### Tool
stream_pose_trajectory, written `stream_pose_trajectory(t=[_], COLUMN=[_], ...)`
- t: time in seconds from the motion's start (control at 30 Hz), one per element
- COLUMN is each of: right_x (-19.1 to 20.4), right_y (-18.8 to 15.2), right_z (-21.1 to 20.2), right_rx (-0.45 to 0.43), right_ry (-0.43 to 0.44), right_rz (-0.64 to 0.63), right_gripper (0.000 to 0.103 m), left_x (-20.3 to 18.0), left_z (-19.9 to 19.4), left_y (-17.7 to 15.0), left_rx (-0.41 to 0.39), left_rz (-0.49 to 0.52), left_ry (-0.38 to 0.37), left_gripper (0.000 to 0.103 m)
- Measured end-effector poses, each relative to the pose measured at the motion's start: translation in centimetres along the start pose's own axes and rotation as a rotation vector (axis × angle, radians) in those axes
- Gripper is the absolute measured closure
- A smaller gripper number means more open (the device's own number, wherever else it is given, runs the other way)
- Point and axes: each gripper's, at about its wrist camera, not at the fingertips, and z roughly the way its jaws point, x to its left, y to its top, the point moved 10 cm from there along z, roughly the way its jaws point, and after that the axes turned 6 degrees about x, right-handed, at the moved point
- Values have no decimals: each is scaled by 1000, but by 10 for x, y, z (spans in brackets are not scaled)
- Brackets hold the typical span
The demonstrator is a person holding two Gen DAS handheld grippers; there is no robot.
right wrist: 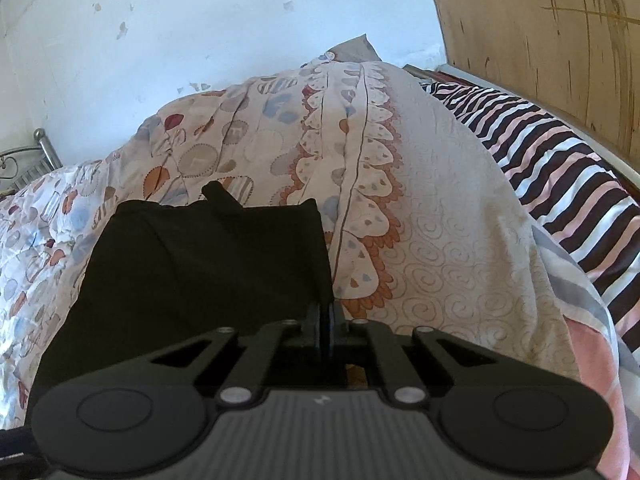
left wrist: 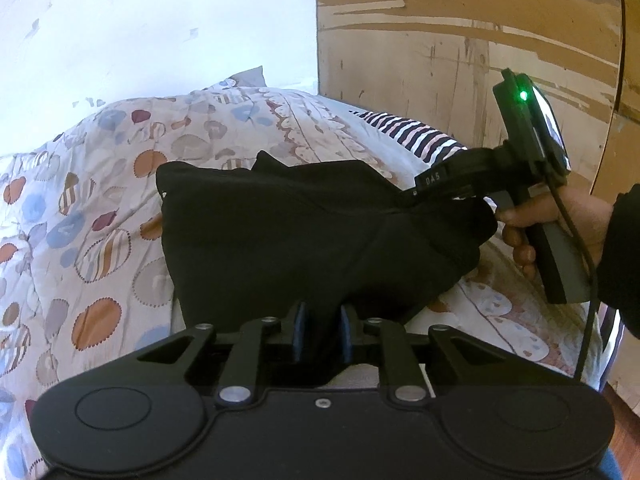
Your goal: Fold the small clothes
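A small black garment (left wrist: 280,232) lies on the patterned quilt (left wrist: 80,220); it also shows in the right wrist view (right wrist: 192,264). My left gripper (left wrist: 322,316) has its blue-padded fingers a little apart with black cloth bunched between them, at the garment's near edge. My right gripper (right wrist: 326,312) is shut on the garment's near right corner, fingers pressed together. In the left wrist view the right gripper's fingers (left wrist: 448,184) pinch the garment's right edge, which is lifted off the quilt.
A striped pillow (right wrist: 560,168) lies at the right by a wooden headboard panel (right wrist: 540,60). A white wall (left wrist: 160,20) stands behind the bed. A metal bed frame (right wrist: 24,160) shows at the far left. A cable (left wrist: 584,280) hangs from the right gripper.
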Motion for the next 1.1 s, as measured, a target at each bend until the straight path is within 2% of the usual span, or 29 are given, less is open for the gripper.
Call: stream_pose_trajectory(t=[0.1, 0.2, 0.23, 0.27, 0.3, 0.33, 0.37, 0.4, 0.43, 0.47, 0.57, 0.6, 0.63, 0.73, 0.97, 1.1], right_x=[-1, -2, -3, -4, -5, -7, -9, -10, -11, -12, -12, -11, -9, -4, -5, -6], right_y=[0, 0, -1, -1, 0, 0, 0, 1, 1, 1, 3, 3, 3, 2, -4, -8], right_z=[-1, -2, -2, -2, -4, -5, -7, -7, -7, -7, -6, -6, -6, -3, 8, 9], right_rx=[-2, -1, -1, -3, -10, -18, -24, -30, -34, -36, -42, -45, -46, -36, 4, -2], right_ry=[-1, -6, -11, -13, -10, -9, -4, 3, 10, 22, 66, 85, 106, 141, 152, 140], right_rz=[3, 3, 3, 5, 12, 21, 30, 35, 40, 47, 70, 78, 80, 68, 73, 74], right_gripper=[98, 97, 96, 93, 82, 68, 59, 46, 38, 36, 18, 10, 7, 5, 7, 11], left_x=[0, 5, 7, 11, 17, 23, 28, 35, 41, 47, 71, 77, 84, 103, 134, 136], left_z=[-5, -14, -17, -22, -27, -32, -36, -39, -40, -37, -20, -13, -5, 19, 63, 73], left_y=[2, 5, 6, 8, 10, 13, 15, 17, 19, 19, 16, 14, 12, 3, -12, -14], left_rx=[-8, -26, -37, -60, -88, -118, -137, -157, -170, -167, -118, -103, -81, -26, 67, 93], left_rz=[-24, -69, -86, -110, -131, -153, -169, -187, -202, -210, -254, -269, -288, -357, -560, -582], left_ry=[-15, -29, -32, -21, -1, 26, 50, 77, 97, 109, 150, 150, 144, 104, -79, -94], left_gripper=[71, 46, 32, 24, 20, 11, 3, 0, 1, 1, 1, 1, 1, 1, 1, 1])
